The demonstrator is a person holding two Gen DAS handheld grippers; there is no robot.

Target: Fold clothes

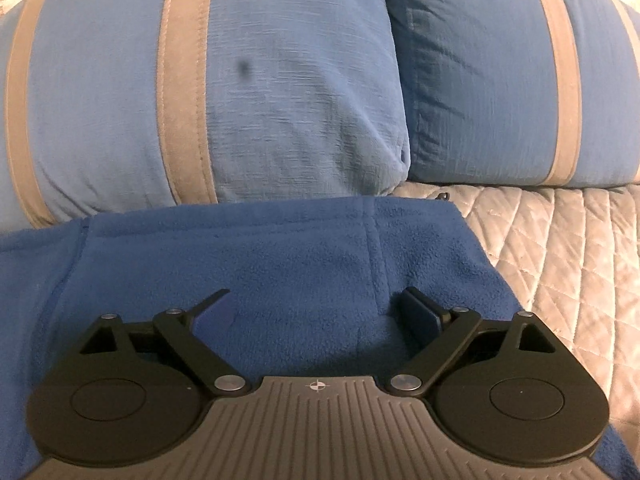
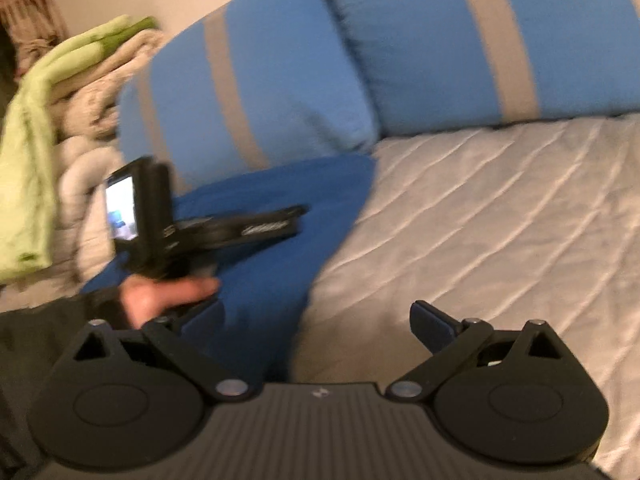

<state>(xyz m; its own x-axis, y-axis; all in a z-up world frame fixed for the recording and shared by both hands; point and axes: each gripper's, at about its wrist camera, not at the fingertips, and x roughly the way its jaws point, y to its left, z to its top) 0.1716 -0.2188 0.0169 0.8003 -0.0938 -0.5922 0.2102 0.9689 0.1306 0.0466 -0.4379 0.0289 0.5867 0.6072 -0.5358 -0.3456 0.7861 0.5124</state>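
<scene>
quilted bedspread bears blue fleece under the left gripper, jaws wide, gripping nothing.

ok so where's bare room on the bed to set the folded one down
Free: the quilted bedspread, right of the blue fleece garment and in front of the striped pillows. Crowded: the left side, with the heap of pale and green laundry and the left gripper.
</scene>
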